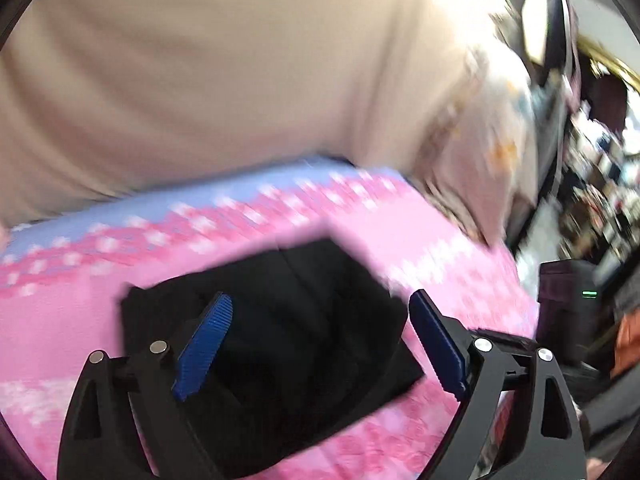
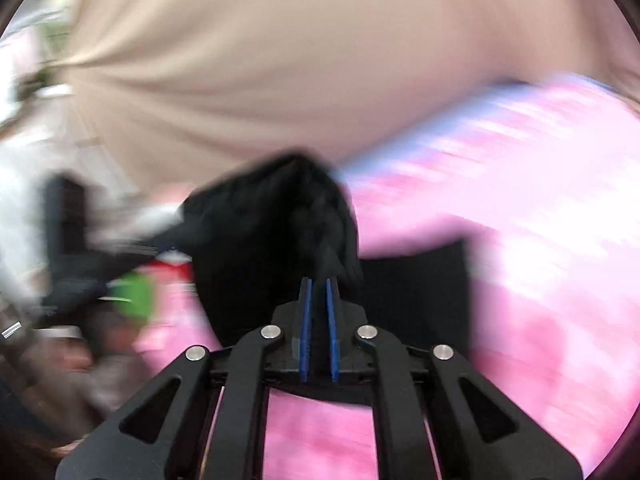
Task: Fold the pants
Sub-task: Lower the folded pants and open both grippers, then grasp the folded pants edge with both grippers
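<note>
Blue pads [image 1: 204, 344] of the left gripper [image 1: 320, 344] spread wide over folded black pants [image 1: 280, 320]; right gripper [image 2: 318, 316] pinches 1 raised pants edge, likely to fold it.

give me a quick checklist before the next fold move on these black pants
1. Left gripper free of cloth: ok, its jaws stand wide open above the black pants.
2. Right gripper gripping: cannot tell; pads nearly shut with black cloth bunched at the tips, but blur hides the contact.
3. Pants flat on the pink bedcover: not ok, in the right wrist view a fold is lifted.
4. Folded edges aligned: cannot tell, blurred.
5. Bedcover bare around the pants: ok on the near side.
</note>
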Motion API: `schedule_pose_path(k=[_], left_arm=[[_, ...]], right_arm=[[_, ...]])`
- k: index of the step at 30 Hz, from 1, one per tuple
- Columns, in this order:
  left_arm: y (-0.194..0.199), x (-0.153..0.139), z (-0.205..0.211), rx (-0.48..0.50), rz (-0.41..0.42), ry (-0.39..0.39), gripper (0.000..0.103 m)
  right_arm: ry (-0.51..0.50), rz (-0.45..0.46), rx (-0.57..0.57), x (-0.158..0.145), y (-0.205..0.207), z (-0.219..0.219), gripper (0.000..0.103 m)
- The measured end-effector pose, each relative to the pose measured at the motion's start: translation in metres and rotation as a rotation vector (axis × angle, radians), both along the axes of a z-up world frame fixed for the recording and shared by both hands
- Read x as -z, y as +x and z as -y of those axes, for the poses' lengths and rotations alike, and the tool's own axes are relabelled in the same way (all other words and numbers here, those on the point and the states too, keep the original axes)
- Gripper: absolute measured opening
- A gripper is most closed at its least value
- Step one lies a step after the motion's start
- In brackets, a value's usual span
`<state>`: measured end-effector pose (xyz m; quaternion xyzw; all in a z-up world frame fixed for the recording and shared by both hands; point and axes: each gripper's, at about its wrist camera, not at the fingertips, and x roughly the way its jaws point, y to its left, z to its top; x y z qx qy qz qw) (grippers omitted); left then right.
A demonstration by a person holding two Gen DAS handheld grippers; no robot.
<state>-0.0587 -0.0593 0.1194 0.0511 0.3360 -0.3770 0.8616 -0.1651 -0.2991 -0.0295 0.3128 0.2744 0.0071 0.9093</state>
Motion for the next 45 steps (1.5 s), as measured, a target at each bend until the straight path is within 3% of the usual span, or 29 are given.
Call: schedule_pose_path(k=[1,3,5,6,10,13,15,17,19,23,26,30,32,33,34,35,39,43,45], left_arm=[[-0.002,0.013,0.009,0.028,-0.045,-0.005,0.088],[-0.001,0.029,0.012,0.04,-0.109,-0.031,0.088],[-0.002,0.037,0.005,-0.001,-0.109,-0.032,0.088],[-0.001,0.038,-0.002,-0.03,-0.096,-0.029,0.088],[-0.009,0.03,-0.04,-0.179,-0.046,-0.022,0.088],[-0.007,0.03,-0.075,-0.285,-0.038,-0.023,0.088],[-0.008,0.033,-0.097,-0.345,-0.04,-0.017,0.088],[-0.008,0.037,-0.117,-0.378,-0.05,-0.021,0.088],[-0.007,0.04,-0.128,-0.4,-0.056,-0.027,0.088],[0.001,0.041,-0.142,-0.412,-0.081,-0.075,0.088],[0.004,0.044,-0.144,-0.401,-0.101,-0.107,0.088],[0.014,0.071,-0.137,-0.367,-0.178,-0.117,0.088],[0.021,0.089,-0.134,-0.369,-0.233,-0.123,0.088],[0.024,0.095,-0.133,-0.381,-0.25,-0.119,0.088],[0.025,0.103,-0.134,-0.395,-0.272,-0.121,0.088],[0.026,0.108,-0.137,-0.404,-0.286,-0.132,0.088],[0.027,0.128,-0.149,-0.437,-0.345,-0.183,0.088],[0.035,0.153,-0.157,-0.431,-0.452,-0.258,0.088],[0.036,0.158,-0.158,-0.427,-0.456,-0.301,0.088]], right_arm=[[-0.006,-0.041,0.031,0.015,-0.009,0.01,0.01],[0.074,-0.037,0.033,0.03,-0.021,0.025,0.014],[0.132,0.017,-0.014,0.026,-0.021,0.029,0.038],[0.132,0.043,-0.031,0.02,-0.018,0.028,0.058],[0.117,0.08,-0.2,-0.003,0.023,0.009,0.063],[0.022,0.004,-0.235,0.002,0.062,-0.012,0.073],[-0.01,-0.061,-0.256,0.015,0.081,-0.026,0.073],[-0.002,-0.071,-0.298,0.023,0.092,-0.04,0.049],[0.016,-0.043,-0.302,0.012,0.092,-0.045,0.021],[0.062,0.133,-0.286,-0.04,0.062,-0.03,0.02],[0.001,0.149,-0.209,-0.049,0.038,-0.016,0.02],[-0.021,-0.128,-0.136,0.031,0.052,-0.003,0.034],[0.053,-0.072,-0.111,0.037,0.039,0.001,0.036],[0.046,-0.061,-0.097,0.032,0.032,0.002,0.046],[0.03,-0.053,-0.071,0.027,0.024,0.004,0.065],[0.019,-0.046,-0.055,0.023,0.019,0.004,0.073],[0.058,-0.072,-0.106,0.029,0.017,0.003,0.076],[0.178,-0.122,-0.144,0.045,0.055,-0.001,0.078],[0.182,-0.104,-0.144,0.048,0.059,-0.003,0.078]])
